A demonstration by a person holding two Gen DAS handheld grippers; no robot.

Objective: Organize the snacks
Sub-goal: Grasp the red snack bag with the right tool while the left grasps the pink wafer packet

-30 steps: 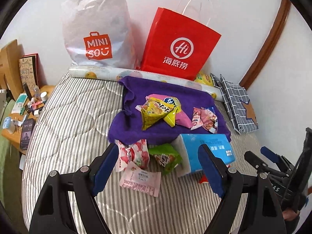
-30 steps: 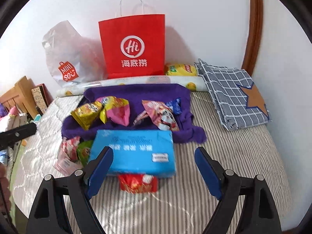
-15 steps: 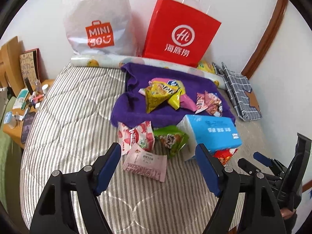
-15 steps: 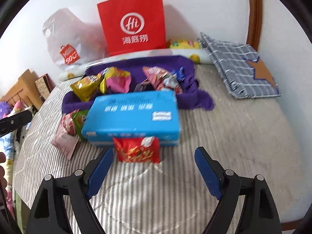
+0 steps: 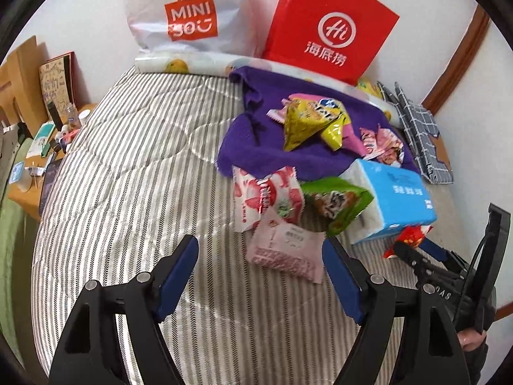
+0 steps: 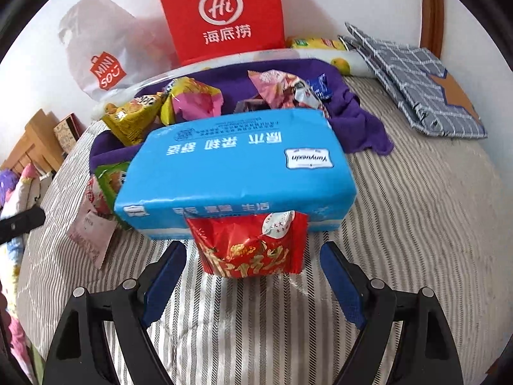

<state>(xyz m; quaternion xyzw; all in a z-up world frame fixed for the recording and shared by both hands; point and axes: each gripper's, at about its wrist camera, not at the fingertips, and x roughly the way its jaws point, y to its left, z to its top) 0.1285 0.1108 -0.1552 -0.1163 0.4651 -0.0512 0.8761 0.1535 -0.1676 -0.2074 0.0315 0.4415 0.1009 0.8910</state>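
Lettering legible ahead of the right gripper (image 6: 253, 263): "Yunyuexin" on the blue tissue pack (image 6: 237, 166), "Hi" on the red paper bag (image 6: 221, 12), top cut off. Red snack packet (image 6: 250, 243) lies just beyond its spread, empty jaws, partly tucked under that pack. Left gripper (image 5: 259, 260) likewise released and empty; pink sachet (image 5: 285, 250) just ahead, print unreadable, "MINISO" bag (image 5: 189, 19) far behind.

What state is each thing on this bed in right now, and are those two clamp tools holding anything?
left gripper: open, empty
right gripper: open, empty
red snack packet: leaning against the tissue pack
blue tissue pack: sealed, lying flat
pink packet: flat on the bed
red paper bag: upright
purple cloth: spread, snacks on it
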